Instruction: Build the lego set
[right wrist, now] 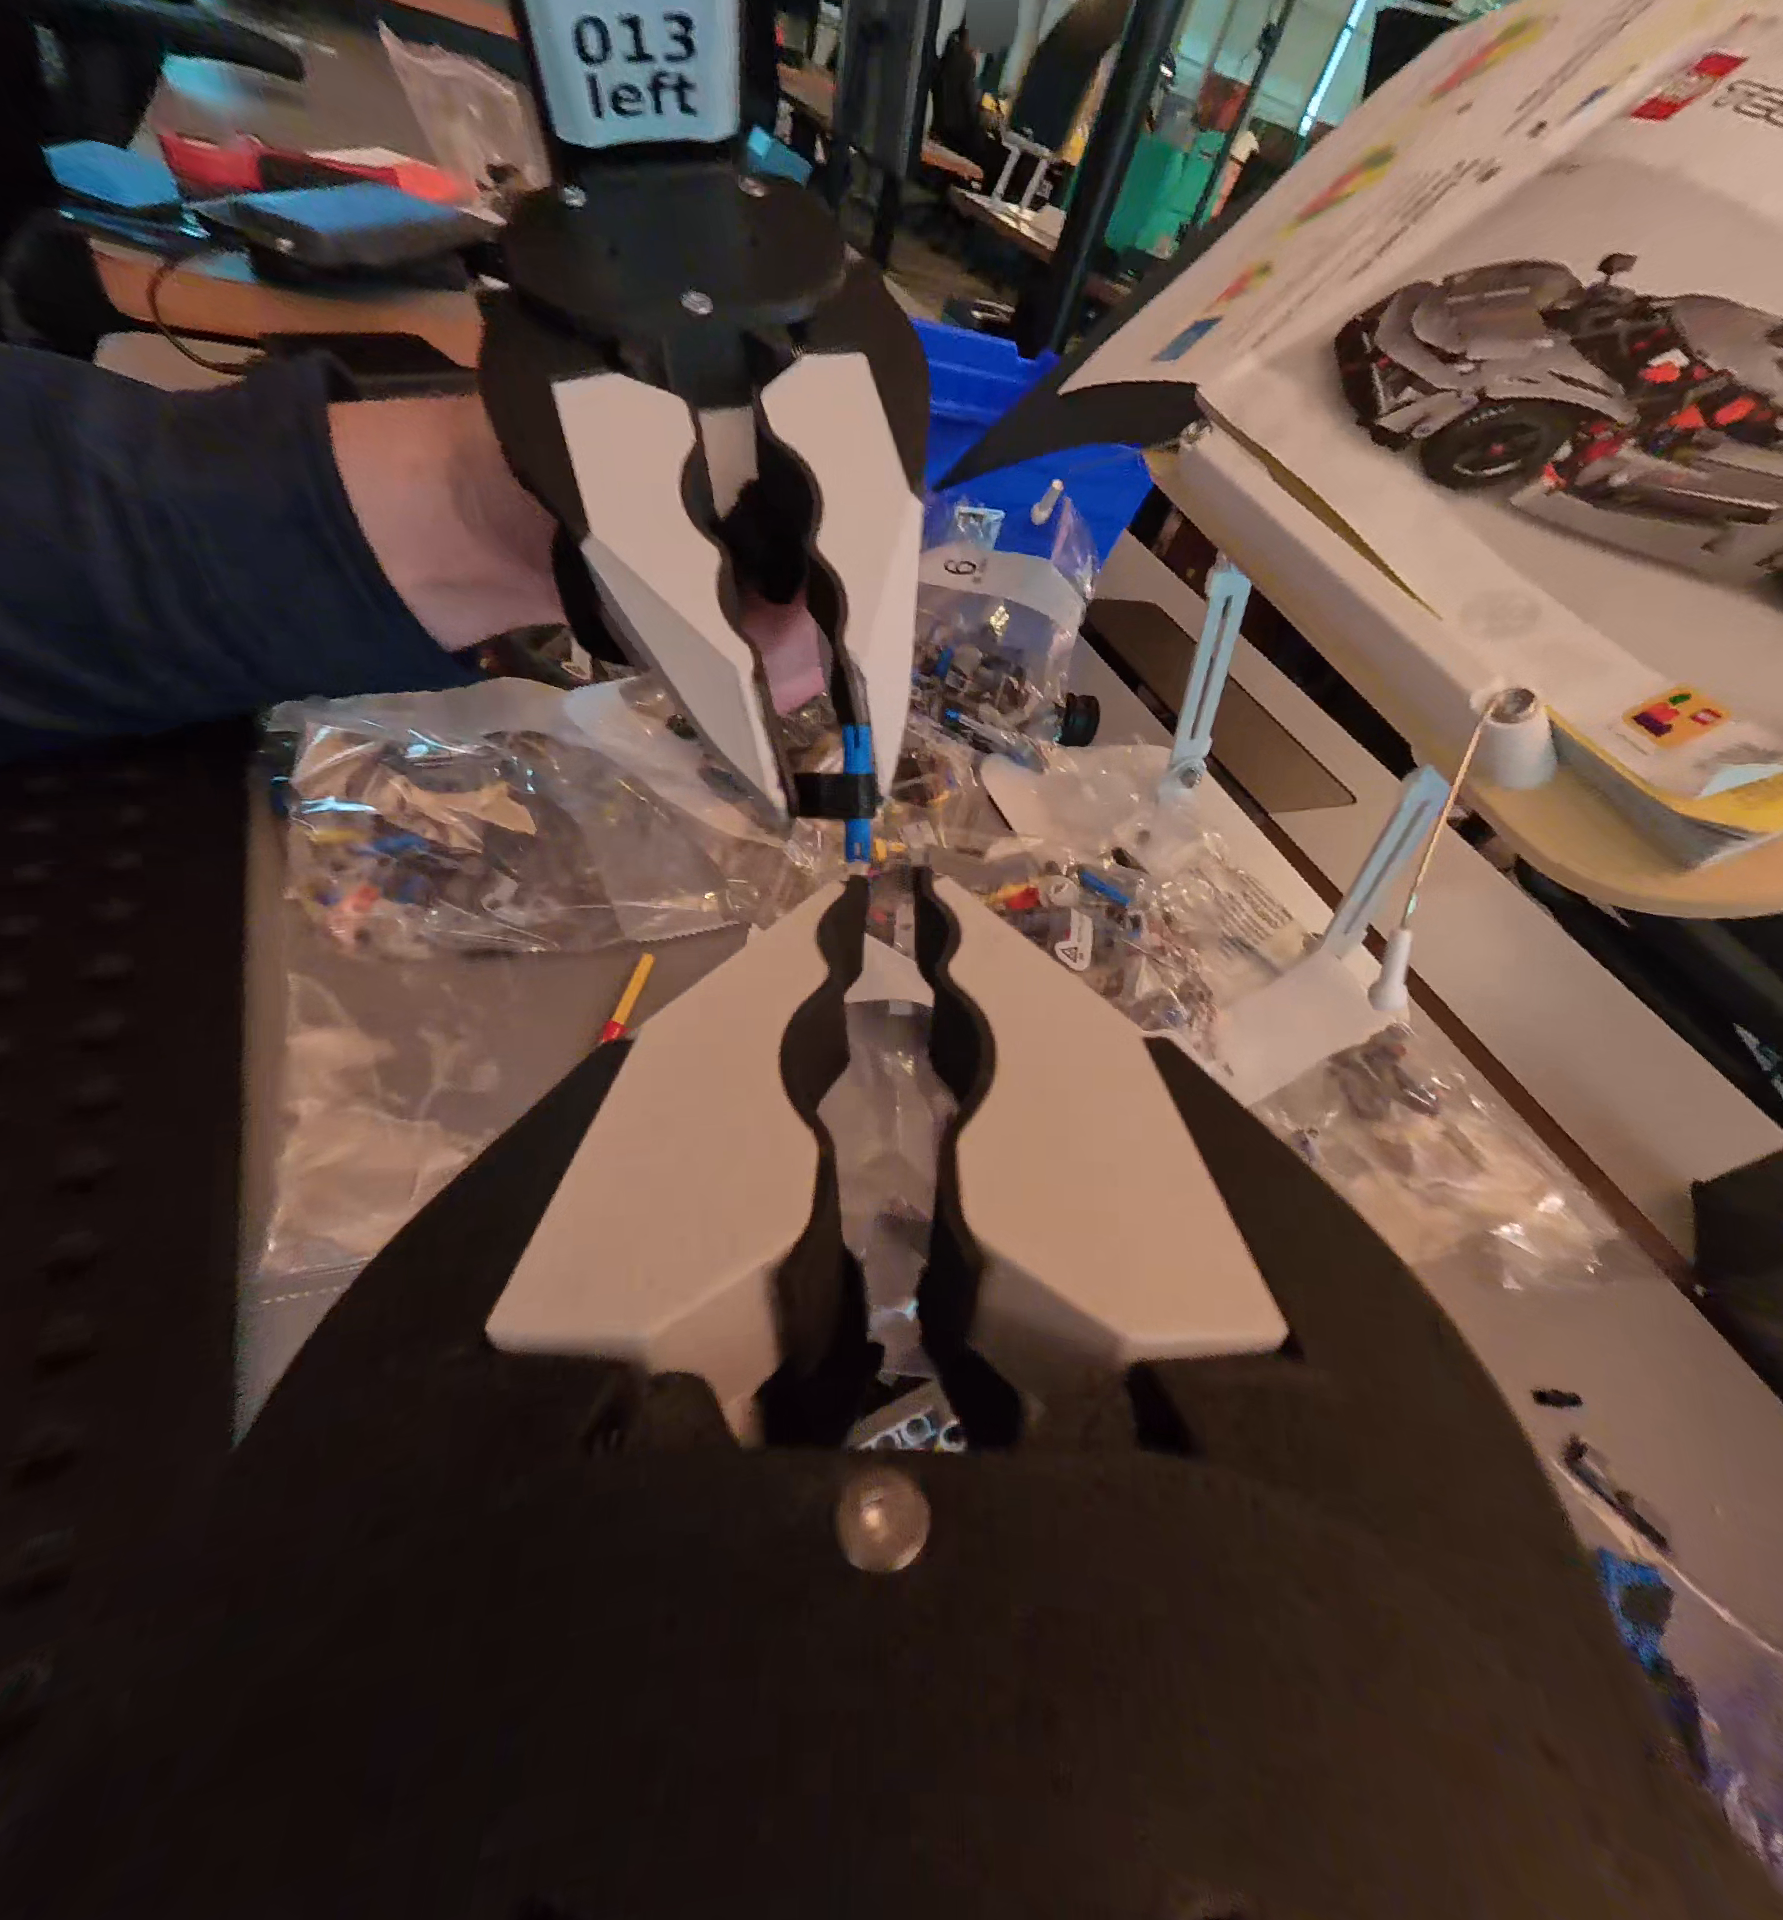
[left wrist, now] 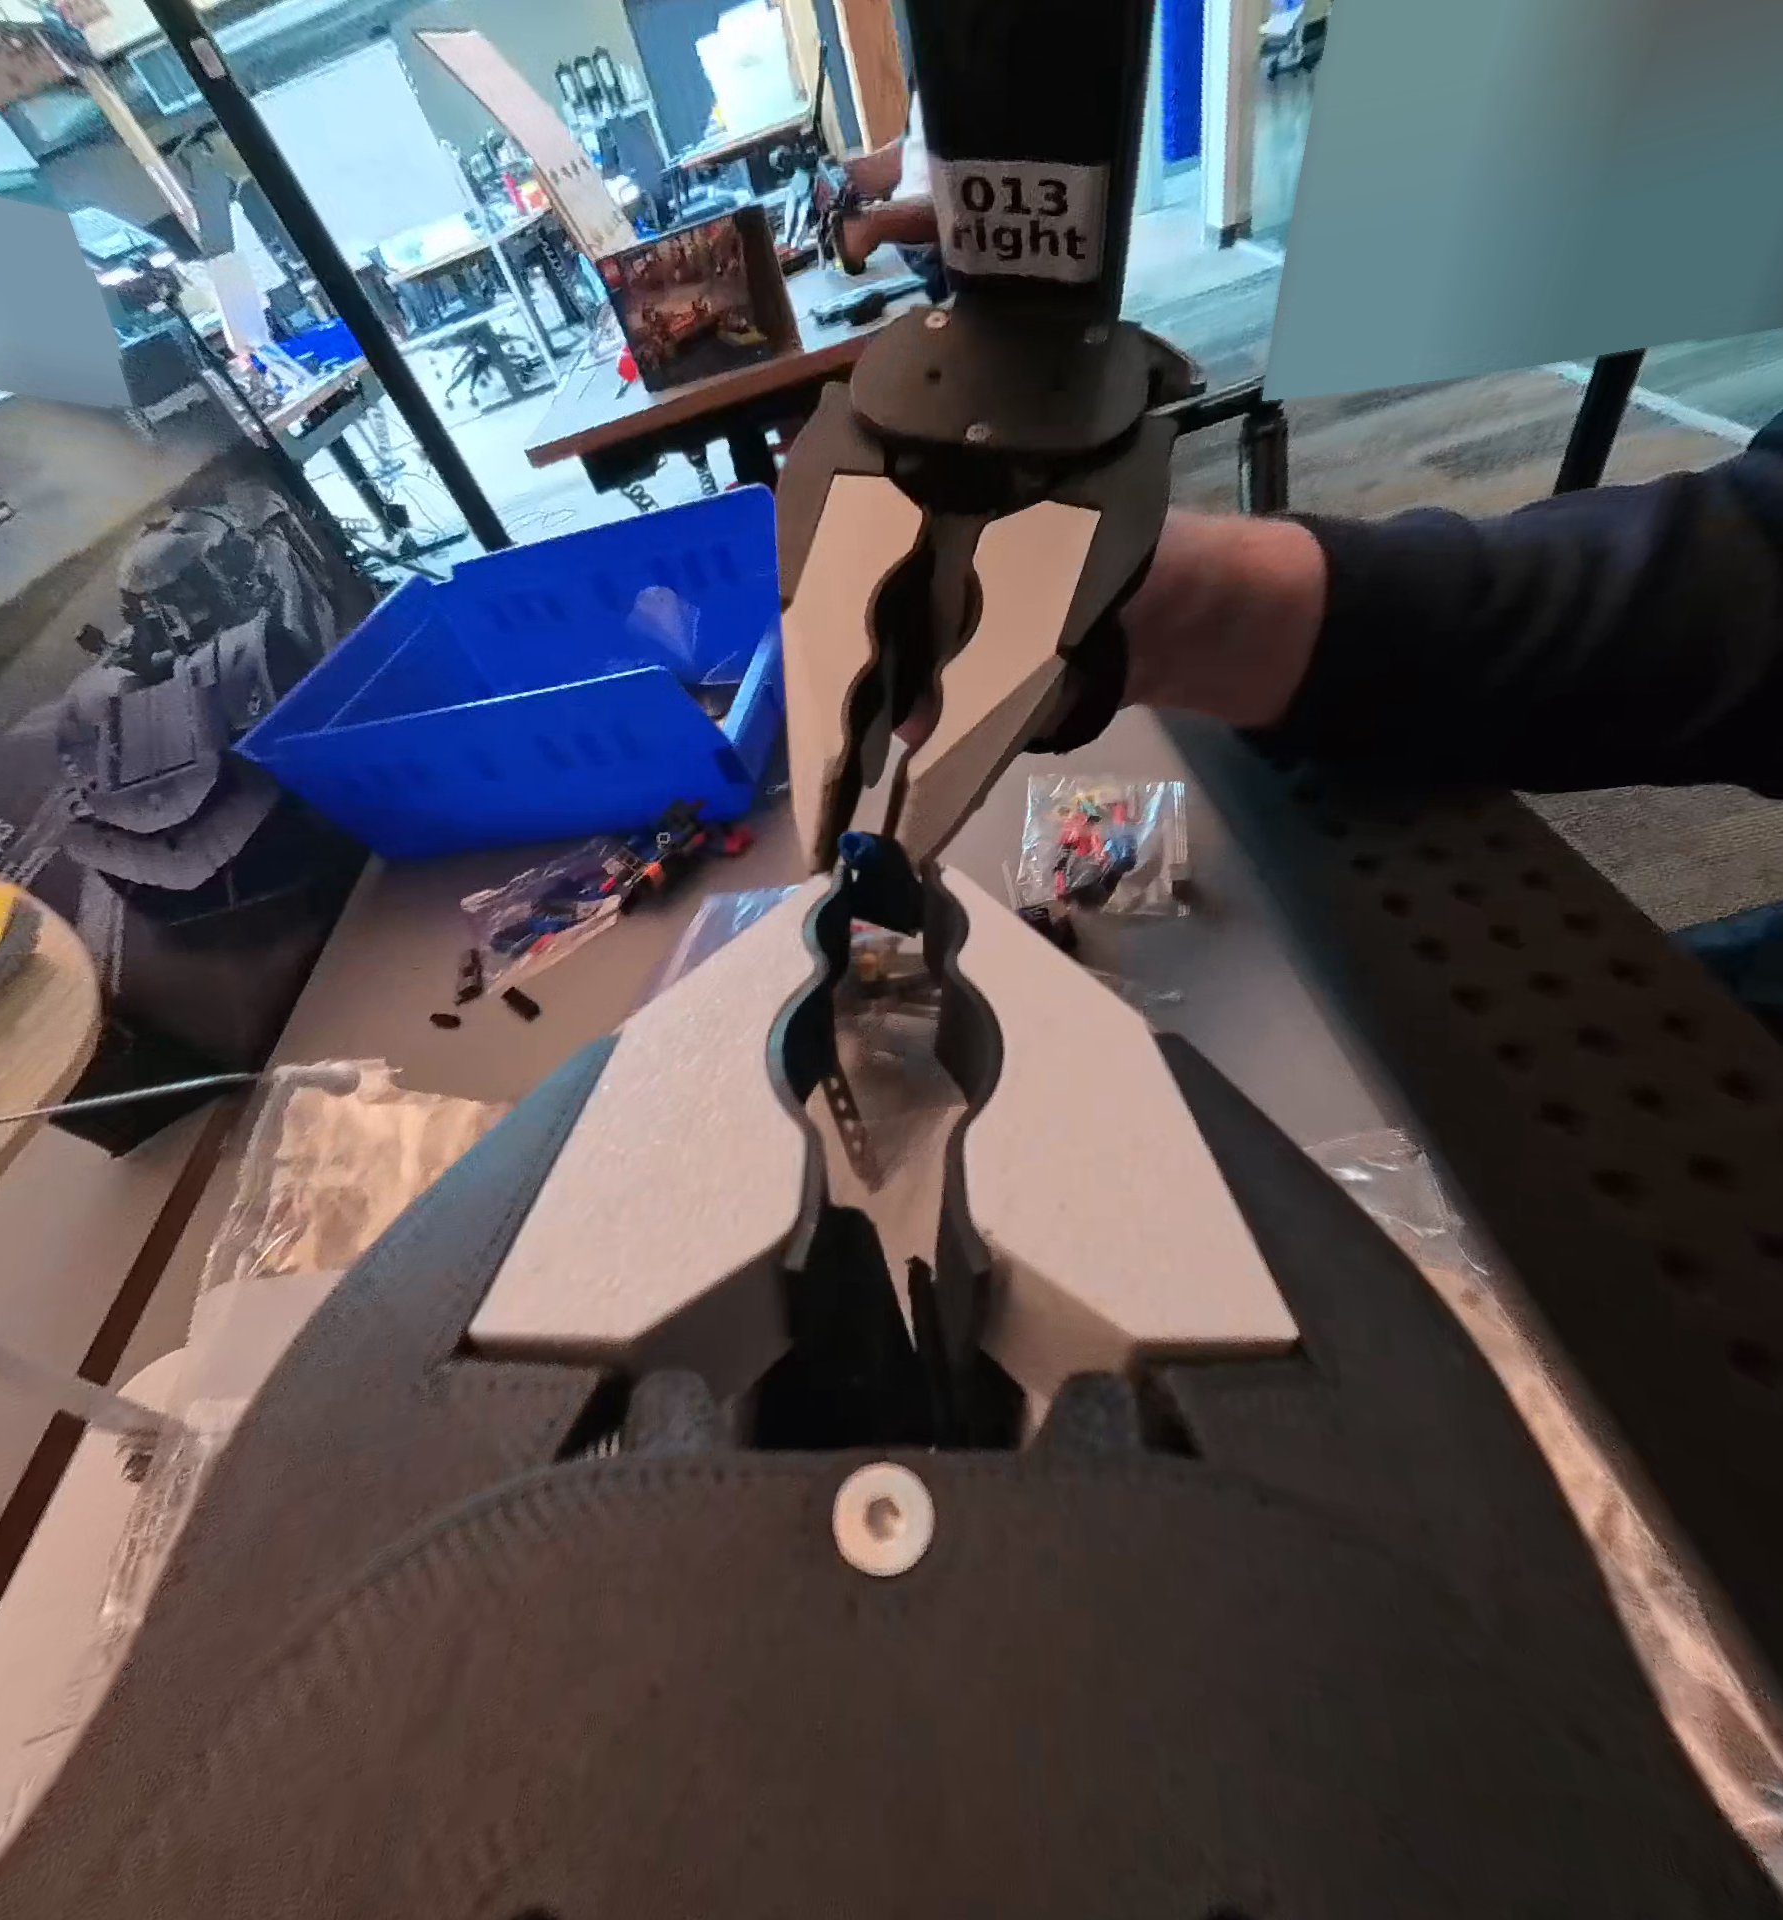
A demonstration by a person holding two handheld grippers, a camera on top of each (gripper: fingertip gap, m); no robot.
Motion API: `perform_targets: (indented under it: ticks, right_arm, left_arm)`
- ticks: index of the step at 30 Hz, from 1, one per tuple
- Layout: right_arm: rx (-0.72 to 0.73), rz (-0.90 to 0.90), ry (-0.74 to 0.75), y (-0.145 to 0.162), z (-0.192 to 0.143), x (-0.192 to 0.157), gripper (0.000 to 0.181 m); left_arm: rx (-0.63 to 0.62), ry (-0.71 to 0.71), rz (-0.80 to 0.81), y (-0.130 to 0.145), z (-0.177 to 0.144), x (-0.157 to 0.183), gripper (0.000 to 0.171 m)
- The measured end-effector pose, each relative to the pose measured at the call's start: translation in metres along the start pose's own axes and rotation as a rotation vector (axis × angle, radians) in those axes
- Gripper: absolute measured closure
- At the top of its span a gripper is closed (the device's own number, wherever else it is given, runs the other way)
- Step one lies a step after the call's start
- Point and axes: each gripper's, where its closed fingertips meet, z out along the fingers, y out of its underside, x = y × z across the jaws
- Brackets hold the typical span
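Left gripper (right wrist: 833,800) pinched tight on black lego piece (right wrist: 833,795) w/ blue pin (right wrist: 855,795) through it. Right gripper (right wrist: 882,894) tip-to-tip w/ it, jaws narrow, just at pin's end; can't tell if gripping. Around: blue bin (left wrist: 513,696) far left, car box (right wrist: 1552,343) right, parts bags (right wrist: 513,810) underneath.

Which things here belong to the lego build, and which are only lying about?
Belong to the build: left hand-held gripper, right hand-held gripper, black piece with blue pin held by the left one, clear bags of parts, car set box.

Probably lying about: blue bin, dark box beside it, far box on another table.
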Motion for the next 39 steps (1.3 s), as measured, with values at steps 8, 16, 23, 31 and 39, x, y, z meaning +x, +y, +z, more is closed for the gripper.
perform_targets:
  ticks: [8, 16, 23, 31, 39]
  right_arm:
    - [-0.068, -0.063, 0.032, 0.007, 0.004, -0.002, 0.173]
    - [-0.139, -0.109, 0.096, 0.013, 0.008, 0.001, 0.179]
    - [-0.191, -0.145, 0.121, 0.017, 0.007, 0.001, 0.181]
    - [-0.282, -0.240, 0.168, 0.024, 0.012, 0.000, 0.180]
    - [-0.263, -0.217, 0.222, 0.021, 0.004, 0.009, 0.180]
  left_arm:
    - [-0.070, -0.034, 0.043, 0.010, 0.005, -0.002, 0.159]
    - [-0.122, -0.055, 0.063, 0.018, 0.010, -0.004, 0.159]
    - [-0.113, -0.031, 0.025, 0.021, 0.014, -0.003, 0.155]
    - [-0.150, -0.051, 0.048, 0.026, 0.015, -0.004, 0.161]
    - [-0.060, -0.069, -0.026, 0.016, 0.020, -0.011, 0.164]
